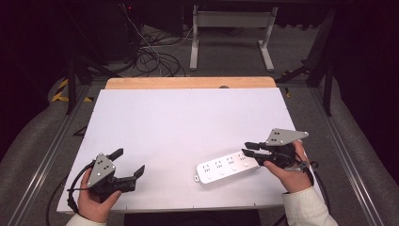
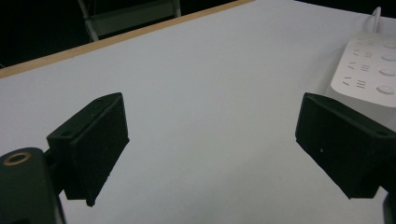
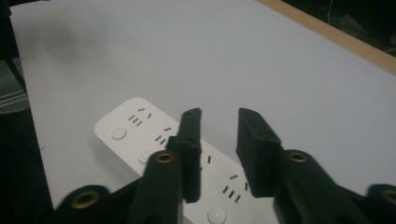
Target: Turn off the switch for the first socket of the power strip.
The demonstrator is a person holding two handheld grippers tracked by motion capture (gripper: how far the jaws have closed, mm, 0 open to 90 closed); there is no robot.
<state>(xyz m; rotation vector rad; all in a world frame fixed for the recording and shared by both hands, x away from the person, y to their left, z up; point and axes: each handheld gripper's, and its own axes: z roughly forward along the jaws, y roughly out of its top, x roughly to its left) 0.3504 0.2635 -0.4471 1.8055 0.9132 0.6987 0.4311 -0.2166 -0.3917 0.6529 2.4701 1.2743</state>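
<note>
Holding my right gripper (image 1: 246,148) over the near end of a white power strip (image 1: 227,168), I find its jaws drawn close together with a narrow gap left between them. In the right gripper view nothing sits in that gap: the fingers (image 3: 190,140) stand above the strip's (image 3: 154,144) top face, and I cannot tell whether their tips touch it. The pads press on nothing, so I record this gripper as narrowed but not gripping. The strip lies flat on the white table (image 1: 188,122), running away from the right gripper toward my left gripper (image 1: 129,162), its row of round buttons and socket slots facing up. Its far end stops well short of the left gripper.

My left gripper rests low over the table near the front edge, jaws spread wide and holding nothing. Seen in the left gripper view, bare table surface (image 2: 205,93) lies between the fingers (image 2: 95,140), and the strip's (image 2: 369,70) end shows off beyond the right-hand finger, apart from it. A thin white cord leaves the strip at that end.
</note>
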